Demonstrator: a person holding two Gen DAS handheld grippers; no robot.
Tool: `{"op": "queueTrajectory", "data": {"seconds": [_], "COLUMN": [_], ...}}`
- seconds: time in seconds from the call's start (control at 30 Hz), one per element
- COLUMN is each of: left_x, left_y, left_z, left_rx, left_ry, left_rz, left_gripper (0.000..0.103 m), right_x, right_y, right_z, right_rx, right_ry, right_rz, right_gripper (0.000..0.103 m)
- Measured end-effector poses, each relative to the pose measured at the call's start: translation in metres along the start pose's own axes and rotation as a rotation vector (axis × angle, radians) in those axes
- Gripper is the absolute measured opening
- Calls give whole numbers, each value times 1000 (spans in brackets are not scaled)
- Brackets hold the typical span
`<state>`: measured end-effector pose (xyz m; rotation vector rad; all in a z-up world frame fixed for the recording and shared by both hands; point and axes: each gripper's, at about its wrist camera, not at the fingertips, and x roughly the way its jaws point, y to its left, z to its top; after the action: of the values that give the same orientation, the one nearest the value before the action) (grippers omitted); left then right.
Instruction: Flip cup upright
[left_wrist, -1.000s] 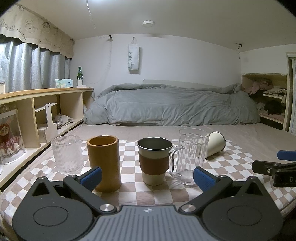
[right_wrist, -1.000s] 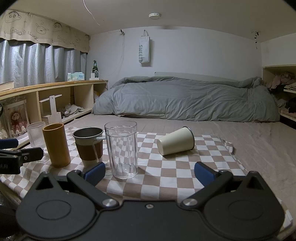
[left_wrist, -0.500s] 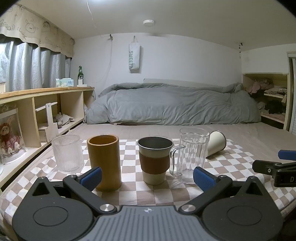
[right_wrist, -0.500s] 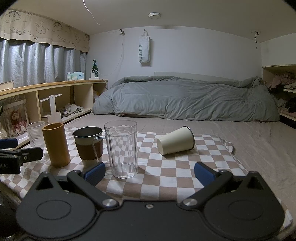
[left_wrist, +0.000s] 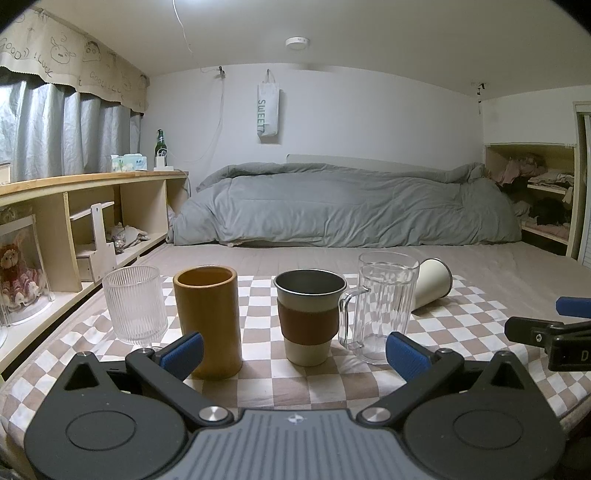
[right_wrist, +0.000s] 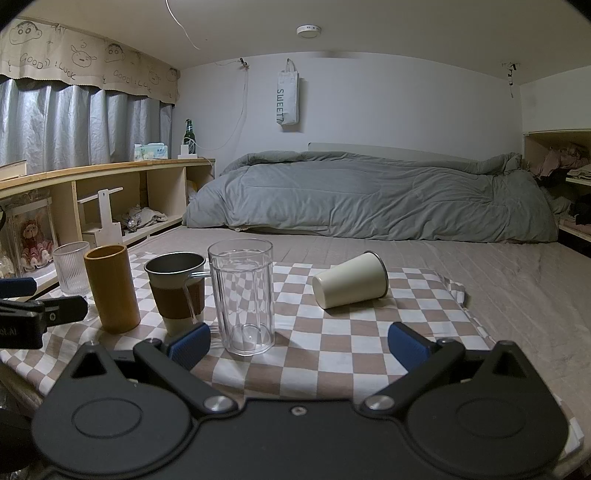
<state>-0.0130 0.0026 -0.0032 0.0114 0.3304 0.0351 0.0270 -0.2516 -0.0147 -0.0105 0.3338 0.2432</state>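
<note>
A cream metal cup (right_wrist: 349, 281) lies on its side on the checkered cloth (right_wrist: 332, 354), base toward me and rim pointing away to the right. In the left wrist view the cup (left_wrist: 432, 282) shows partly behind the clear glass mug. My right gripper (right_wrist: 297, 341) is open and empty, low at the cloth's near edge, well short of the cup. My left gripper (left_wrist: 293, 349) is open and empty in front of the row of upright cups. The right gripper also shows at the right edge of the left wrist view (left_wrist: 554, 328).
Standing upright in a row are a ribbed glass (left_wrist: 135, 304), a wooden tumbler (left_wrist: 207, 319), a metal cup with a brown sleeve (left_wrist: 309, 315) and a clear glass mug (left_wrist: 380, 304). A wooden shelf unit (left_wrist: 74, 206) runs along the left. A grey duvet (left_wrist: 343, 210) lies behind.
</note>
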Motion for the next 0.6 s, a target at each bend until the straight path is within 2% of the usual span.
{"op": "queueTrajectory", "data": {"seconds": [0.6], "left_x": [0], "left_y": [2], "left_z": [-3], "left_rx": [2], "left_ry": [6], "left_rz": [2], "left_gripper": [103], "right_x": [0], "right_y": [0], "right_z": [0], "right_rx": [1], "right_ry": [0], "right_rz": [-1], "right_gripper": [103]}}
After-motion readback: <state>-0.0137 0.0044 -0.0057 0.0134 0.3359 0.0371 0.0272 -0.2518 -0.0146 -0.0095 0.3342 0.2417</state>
